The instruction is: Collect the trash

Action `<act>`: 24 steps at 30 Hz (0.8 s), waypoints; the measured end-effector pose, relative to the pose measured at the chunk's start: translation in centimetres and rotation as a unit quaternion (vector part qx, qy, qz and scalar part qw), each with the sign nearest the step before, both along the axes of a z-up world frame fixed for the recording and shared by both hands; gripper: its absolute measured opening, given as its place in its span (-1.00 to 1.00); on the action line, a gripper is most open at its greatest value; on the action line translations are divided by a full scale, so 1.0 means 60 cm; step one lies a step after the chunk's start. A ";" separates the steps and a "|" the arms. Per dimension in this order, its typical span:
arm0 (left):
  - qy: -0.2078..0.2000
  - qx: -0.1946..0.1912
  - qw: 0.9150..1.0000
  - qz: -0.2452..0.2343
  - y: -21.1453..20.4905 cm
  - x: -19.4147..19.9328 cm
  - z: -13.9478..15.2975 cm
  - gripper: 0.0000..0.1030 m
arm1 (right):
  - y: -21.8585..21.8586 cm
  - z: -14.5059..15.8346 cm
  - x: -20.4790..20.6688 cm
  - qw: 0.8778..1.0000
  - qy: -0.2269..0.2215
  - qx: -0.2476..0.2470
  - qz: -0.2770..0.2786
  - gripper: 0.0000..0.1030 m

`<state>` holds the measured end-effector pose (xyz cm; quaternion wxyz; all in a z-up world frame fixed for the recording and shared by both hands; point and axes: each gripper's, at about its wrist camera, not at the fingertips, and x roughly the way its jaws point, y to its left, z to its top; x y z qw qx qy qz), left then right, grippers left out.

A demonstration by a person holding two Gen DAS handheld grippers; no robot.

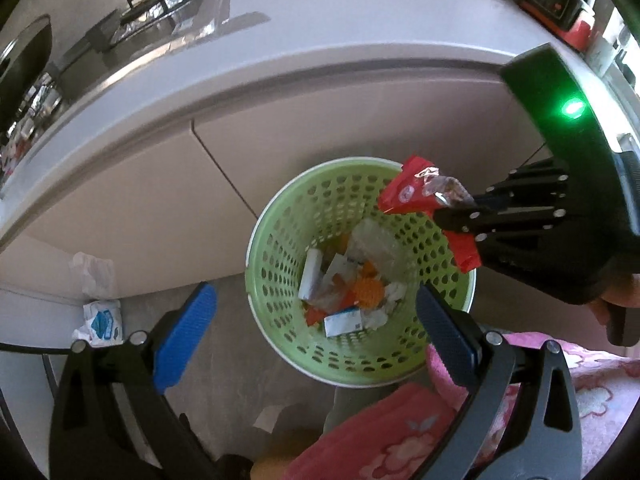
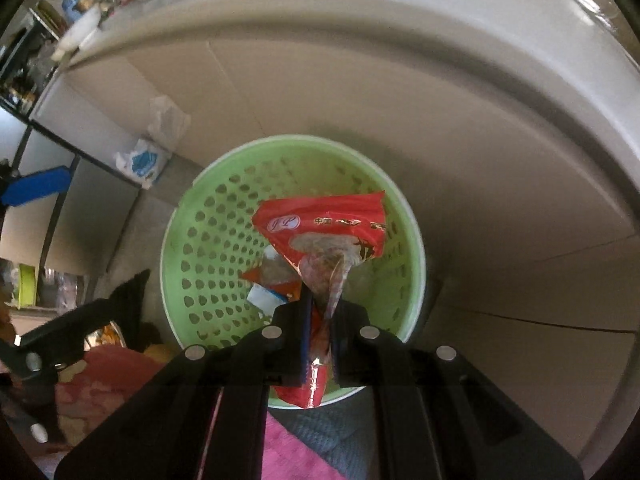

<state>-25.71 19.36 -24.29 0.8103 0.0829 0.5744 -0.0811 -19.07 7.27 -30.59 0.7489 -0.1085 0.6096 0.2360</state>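
Observation:
A green perforated waste basket (image 1: 280,240) stands on the floor against the cabinet, with several wrappers and scraps (image 1: 344,292) at its bottom. It also fills the right wrist view (image 2: 208,232). My right gripper (image 2: 320,312) is shut on a red snack wrapper (image 2: 328,224) and holds it over the basket's opening. In the left wrist view the right gripper (image 1: 456,208) comes in from the right with the red snack wrapper (image 1: 404,192) above the basket's far right rim. My left gripper (image 1: 316,320) is open and empty, just above the basket's near side.
Beige cabinet doors (image 1: 160,184) and a grey countertop (image 1: 320,20) rise behind the basket. A crumpled white and blue bag (image 1: 100,320) lies on the floor to the left. Pink flowered cloth (image 1: 400,432) is below the grippers. A stove (image 1: 152,12) sits back left.

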 end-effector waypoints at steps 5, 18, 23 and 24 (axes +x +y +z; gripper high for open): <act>0.002 0.000 1.000 0.000 0.009 -0.001 -0.004 0.85 | 0.012 -0.037 0.010 1.000 0.029 -0.005 0.006 -0.42; 0.003 -0.003 1.000 -0.002 0.003 0.004 -0.007 0.85 | 0.023 -0.052 0.007 0.999 0.036 -0.026 0.015 0.14; 0.003 -0.004 1.000 -0.004 0.003 0.008 -0.007 0.85 | 0.019 -0.047 0.009 0.999 0.035 -0.026 0.012 0.31; 0.003 -0.004 1.000 -0.006 0.004 0.009 -0.007 0.85 | 0.019 -0.045 0.008 0.999 0.033 -0.027 0.011 0.33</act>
